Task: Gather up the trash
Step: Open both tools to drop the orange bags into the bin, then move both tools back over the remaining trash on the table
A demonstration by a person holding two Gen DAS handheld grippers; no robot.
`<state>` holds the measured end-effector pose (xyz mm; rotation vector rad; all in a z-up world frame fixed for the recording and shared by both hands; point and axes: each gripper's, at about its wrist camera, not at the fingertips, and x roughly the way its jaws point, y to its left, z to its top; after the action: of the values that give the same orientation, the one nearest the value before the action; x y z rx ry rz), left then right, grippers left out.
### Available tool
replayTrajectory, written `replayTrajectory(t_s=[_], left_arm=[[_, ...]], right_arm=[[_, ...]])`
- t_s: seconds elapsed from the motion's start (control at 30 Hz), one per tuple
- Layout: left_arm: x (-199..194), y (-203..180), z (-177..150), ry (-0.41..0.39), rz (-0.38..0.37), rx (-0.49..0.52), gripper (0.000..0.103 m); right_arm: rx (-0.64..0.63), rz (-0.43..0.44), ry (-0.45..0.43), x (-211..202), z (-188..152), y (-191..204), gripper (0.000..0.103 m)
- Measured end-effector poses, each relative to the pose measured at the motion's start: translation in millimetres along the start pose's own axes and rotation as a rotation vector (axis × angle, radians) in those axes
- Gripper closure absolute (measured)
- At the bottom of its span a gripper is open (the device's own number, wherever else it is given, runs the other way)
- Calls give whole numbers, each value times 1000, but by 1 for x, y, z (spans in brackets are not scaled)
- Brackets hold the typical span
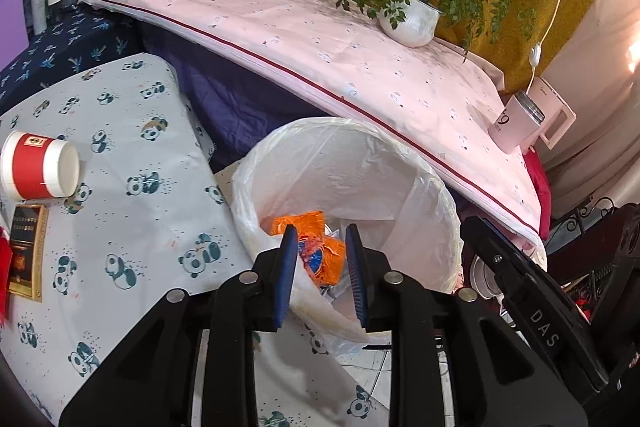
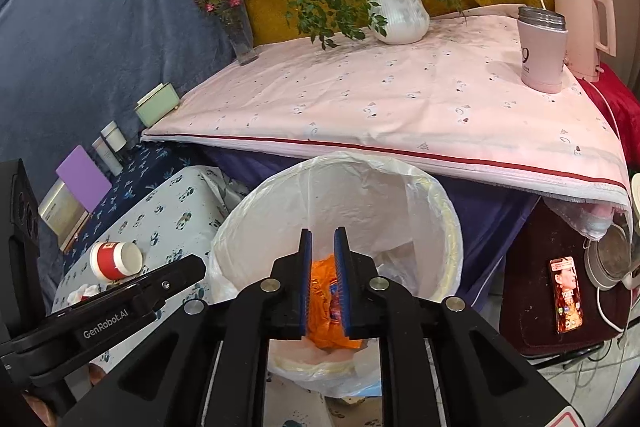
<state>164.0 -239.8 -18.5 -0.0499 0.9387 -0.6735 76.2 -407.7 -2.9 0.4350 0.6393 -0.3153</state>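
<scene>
A bin lined with a white plastic bag (image 1: 360, 163) stands between a panda-print table and a pink-covered table; it also shows in the right wrist view (image 2: 360, 203). An orange snack wrapper (image 1: 324, 251) lies inside the bin. My left gripper (image 1: 322, 267) is open and empty above the bin's near rim. My right gripper (image 2: 324, 287) is shut on an orange snack wrapper (image 2: 326, 307) and holds it over the bin's mouth. A red and white paper cup (image 1: 40, 171) lies on its side on the panda cloth, also seen in the right wrist view (image 2: 114, 261).
A dark flat packet (image 1: 26, 251) lies next to the cup. On the pink-covered table (image 2: 400, 107) stand a potted plant (image 2: 400, 15), a pink tumbler (image 2: 542, 51), a vase (image 2: 240, 35) and a kettle (image 2: 584, 27). A phone (image 2: 566, 293) lies on a dark stool.
</scene>
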Motion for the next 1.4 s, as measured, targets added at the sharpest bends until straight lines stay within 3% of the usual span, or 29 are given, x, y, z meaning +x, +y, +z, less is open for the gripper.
replayTrajectory(t_s=[0.47, 0.97, 1.17, 1.4], left_arm=[[-54, 64, -11, -82, 110, -83, 73], [-108, 175, -47, -122, 318, -218, 73], [-114, 213, -60, -109, 374, -252, 73], [-103, 233, -72, -79, 436, -203, 73]], right_arm=[[-108, 91, 22, -7, -13, 74, 79], [-234, 203, 85, 1, -43, 168, 70], [-282, 238, 121, 9, -58, 202, 70], [-309, 261, 165, 24, -72, 224, 69]])
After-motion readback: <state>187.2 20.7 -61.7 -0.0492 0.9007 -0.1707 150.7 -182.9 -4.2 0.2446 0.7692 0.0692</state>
